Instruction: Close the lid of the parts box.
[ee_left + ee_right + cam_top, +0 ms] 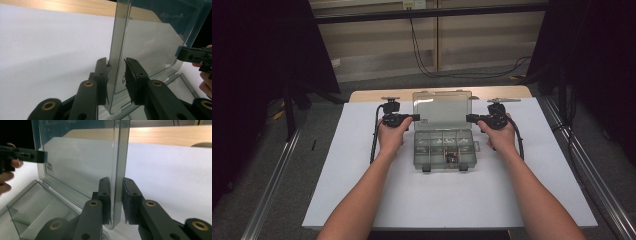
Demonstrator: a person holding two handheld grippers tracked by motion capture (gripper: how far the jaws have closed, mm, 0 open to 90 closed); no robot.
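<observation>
A clear plastic compartment box (430, 161) sits on the white sheet, and its lid (442, 107) stands upright at the back. My left gripper (416, 118) grips the lid's left side edge. In the left gripper view the jaws (116, 72) close on that lid (150, 42), with a pad on each face of its rim. My right gripper (469, 118) holds the lid's right side edge in the same way. In the right gripper view its jaws (116, 195) pinch the lid (82, 162). Each gripper view shows the opposite gripper at the far edge.
A white sheet (362, 175) covers the table, with a strip of wood (372, 94) showing at the back. Small parts (452, 157) lie in the box's front compartments. Metal rails (272, 185) run along both sides, and cables (422, 60) hang at the back.
</observation>
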